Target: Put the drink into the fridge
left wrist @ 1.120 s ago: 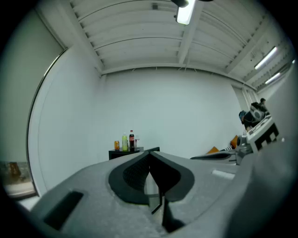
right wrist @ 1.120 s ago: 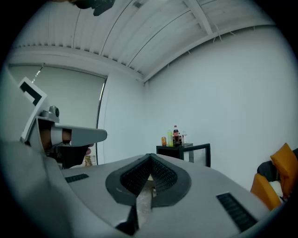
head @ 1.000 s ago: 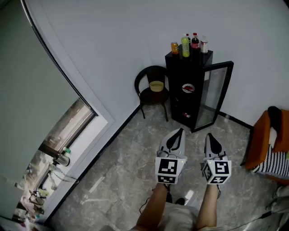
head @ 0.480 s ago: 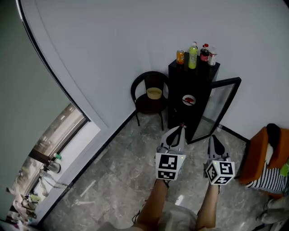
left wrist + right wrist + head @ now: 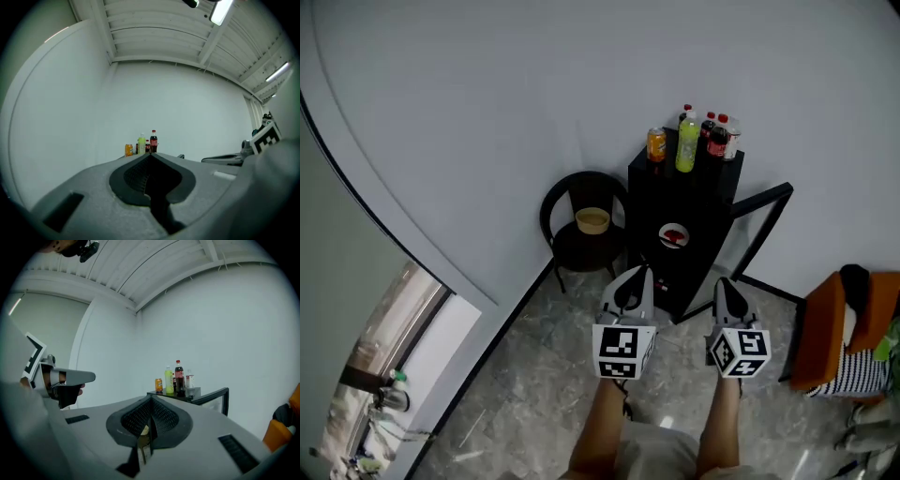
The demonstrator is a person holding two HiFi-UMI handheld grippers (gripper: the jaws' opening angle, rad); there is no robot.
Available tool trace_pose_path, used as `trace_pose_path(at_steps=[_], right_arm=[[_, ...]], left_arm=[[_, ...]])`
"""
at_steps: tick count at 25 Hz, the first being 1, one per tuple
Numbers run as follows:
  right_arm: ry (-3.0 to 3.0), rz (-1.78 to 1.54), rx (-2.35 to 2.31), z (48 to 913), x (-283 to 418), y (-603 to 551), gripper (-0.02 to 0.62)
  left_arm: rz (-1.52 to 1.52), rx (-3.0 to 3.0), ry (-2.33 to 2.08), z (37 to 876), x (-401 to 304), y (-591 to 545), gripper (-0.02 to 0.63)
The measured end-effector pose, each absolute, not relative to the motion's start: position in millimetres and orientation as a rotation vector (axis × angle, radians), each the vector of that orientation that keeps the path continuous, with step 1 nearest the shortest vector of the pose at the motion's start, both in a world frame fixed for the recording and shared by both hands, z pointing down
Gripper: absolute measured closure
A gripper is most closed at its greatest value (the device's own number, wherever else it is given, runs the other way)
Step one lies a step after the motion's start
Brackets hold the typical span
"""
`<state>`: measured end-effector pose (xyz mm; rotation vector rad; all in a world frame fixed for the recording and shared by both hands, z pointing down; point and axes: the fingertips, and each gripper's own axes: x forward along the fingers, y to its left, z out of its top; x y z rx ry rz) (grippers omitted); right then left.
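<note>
A black mini fridge (image 5: 678, 220) stands against the wall with its glass door (image 5: 757, 220) swung open to the right. On its top stand an orange can (image 5: 656, 145), a green bottle (image 5: 687, 146), cola bottles (image 5: 711, 137) and a white can (image 5: 732, 139). A red item (image 5: 673, 234) lies on a shelf inside. My left gripper (image 5: 638, 274) and right gripper (image 5: 723, 285) hang side by side in front of the fridge, both shut and empty. The drinks show far ahead past the left gripper (image 5: 150, 154) and the right gripper (image 5: 151, 399).
A black round chair (image 5: 581, 230) with a tan bowl (image 5: 592, 220) stands left of the fridge. An orange seat (image 5: 830, 328) with striped cloth (image 5: 862, 370) is at the right. A window (image 5: 384, 375) runs along the lower left. Grey stone floor lies underfoot.
The fridge and chair have shifted left and nearer in the head view as the person steps toward them. Both grippers stay shut, side by side.
</note>
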<state>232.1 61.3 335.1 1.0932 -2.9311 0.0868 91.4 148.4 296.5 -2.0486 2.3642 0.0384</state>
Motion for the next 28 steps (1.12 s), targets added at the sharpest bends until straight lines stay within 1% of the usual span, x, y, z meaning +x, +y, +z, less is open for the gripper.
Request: trace_pose_path(at_steps=[5, 9, 15, 28], right_arm=[[-2.911, 0.146, 1.195, 347.1, 196.5, 4.5, 0.589], [-2.841, 0.126, 1.25, 355.4, 182.5, -32.3, 0.589], [-2.821, 0.103, 1.31, 340.9, 171.8, -101.1, 0.589], [-2.96, 0.111, 1.187, 305.7, 109.6, -293.3, 0.581]], left_arm=[[-0.063, -2.091, 2.314, 296.9, 43.3, 108.1, 0.597], [-0.003, -2.147, 2.313, 300.3, 18.9, 74.9, 0.597], [-0.01, -2.274, 2.238, 313.6, 22.8, -4.7, 0.597], [0.039, -2.334, 2.117, 285.8, 11.8, -211.0, 0.597]])
